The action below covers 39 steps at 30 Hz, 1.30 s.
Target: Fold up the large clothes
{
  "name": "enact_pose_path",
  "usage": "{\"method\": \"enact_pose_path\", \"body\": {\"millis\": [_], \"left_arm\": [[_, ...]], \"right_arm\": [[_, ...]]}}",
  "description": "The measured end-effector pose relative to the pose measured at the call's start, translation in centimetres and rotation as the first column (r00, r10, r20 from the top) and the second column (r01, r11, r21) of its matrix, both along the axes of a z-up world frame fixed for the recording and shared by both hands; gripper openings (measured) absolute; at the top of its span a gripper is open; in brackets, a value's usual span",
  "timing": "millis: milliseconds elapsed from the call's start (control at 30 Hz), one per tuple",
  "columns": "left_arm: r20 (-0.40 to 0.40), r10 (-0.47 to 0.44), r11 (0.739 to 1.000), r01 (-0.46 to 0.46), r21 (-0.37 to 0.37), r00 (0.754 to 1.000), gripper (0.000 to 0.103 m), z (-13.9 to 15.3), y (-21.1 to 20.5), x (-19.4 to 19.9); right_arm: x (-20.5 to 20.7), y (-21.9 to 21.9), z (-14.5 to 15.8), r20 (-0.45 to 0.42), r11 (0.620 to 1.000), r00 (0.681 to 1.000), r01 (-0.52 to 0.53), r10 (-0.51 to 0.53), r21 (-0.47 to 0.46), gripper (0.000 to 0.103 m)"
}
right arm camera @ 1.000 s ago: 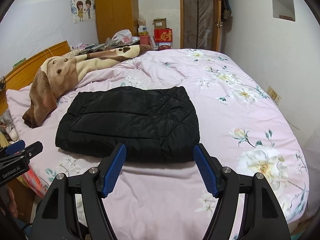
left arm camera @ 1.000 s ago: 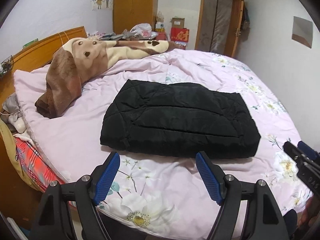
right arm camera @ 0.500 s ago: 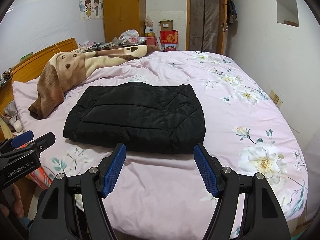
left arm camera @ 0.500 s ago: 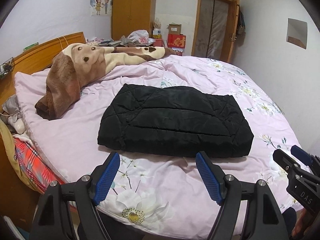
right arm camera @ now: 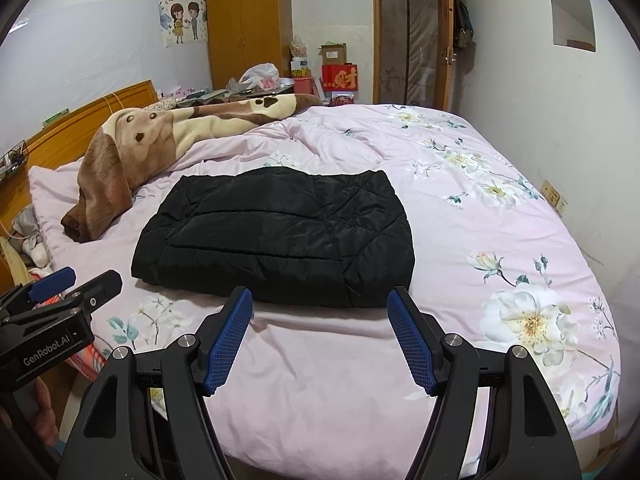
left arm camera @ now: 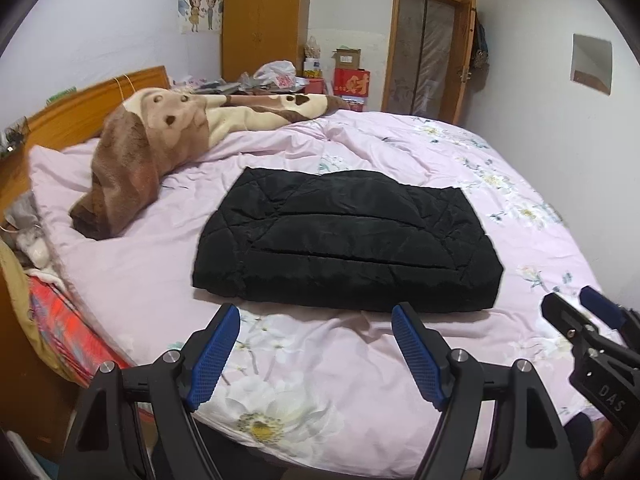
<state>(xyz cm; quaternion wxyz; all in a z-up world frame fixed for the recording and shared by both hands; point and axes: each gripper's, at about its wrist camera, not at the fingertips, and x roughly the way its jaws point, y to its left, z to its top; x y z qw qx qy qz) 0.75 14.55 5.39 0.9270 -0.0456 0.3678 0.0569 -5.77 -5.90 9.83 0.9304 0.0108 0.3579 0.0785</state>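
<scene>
A black quilted jacket [left arm camera: 348,240] lies folded into a flat rectangle on the pink floral bed [left arm camera: 320,380]; it also shows in the right wrist view [right arm camera: 280,236]. My left gripper [left arm camera: 316,348] is open and empty, held above the bed's near edge in front of the jacket. My right gripper [right arm camera: 320,336] is open and empty, also short of the jacket's near edge. Each gripper shows in the other's view: the right one [left arm camera: 580,312] at the right edge, the left one [right arm camera: 76,280] at the left edge.
A brown and cream plush blanket [left arm camera: 160,148] lies heaped at the bed's far left by the wooden headboard [left arm camera: 80,116]. A wardrobe [left arm camera: 264,20], boxes and a door [left arm camera: 428,48] stand at the back. A wall runs along the right.
Both grippers have drawn back and up from the jacket, toward the bed's near edge. The jacket has not moved. Both grippers stay open.
</scene>
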Motion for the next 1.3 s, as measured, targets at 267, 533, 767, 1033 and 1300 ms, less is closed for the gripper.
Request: {"method": "enact_pose_path", "body": {"millis": [267,533,767,1033,1300], "left_arm": [[0.006,0.003,0.999,-0.003,0.047,1.000,0.078,0.0,-0.8,-0.1],[-0.007,0.003,1.000,-0.002,0.016,1.000,0.078,-0.3,-0.9,-0.3],[-0.005,-0.002,1.000,0.002,0.021,1.000,0.078,-0.4,-1.2,-0.4],[0.000,0.000,1.000,0.000,0.022,1.000,0.078,-0.3,-1.3,-0.6],[0.003,-0.002,1.000,0.002,0.019,1.000,0.078,-0.2,-1.3,-0.7]], "right_arm": [[0.0,0.0,0.1,-0.006,1.000,1.000,-0.004,0.004,0.001,0.070],[0.0,-0.2,0.1,-0.008,1.000,1.000,-0.003,0.003,0.002,0.070],[0.0,-0.1,0.1,-0.006,1.000,1.000,-0.003,0.003,0.005,0.070],[0.0,-0.1,0.1,-0.007,1.000,1.000,-0.003,0.003,0.007,0.070],[0.0,0.0,0.1,-0.003,1.000,1.000,0.001,-0.001,0.010,0.070]]}}
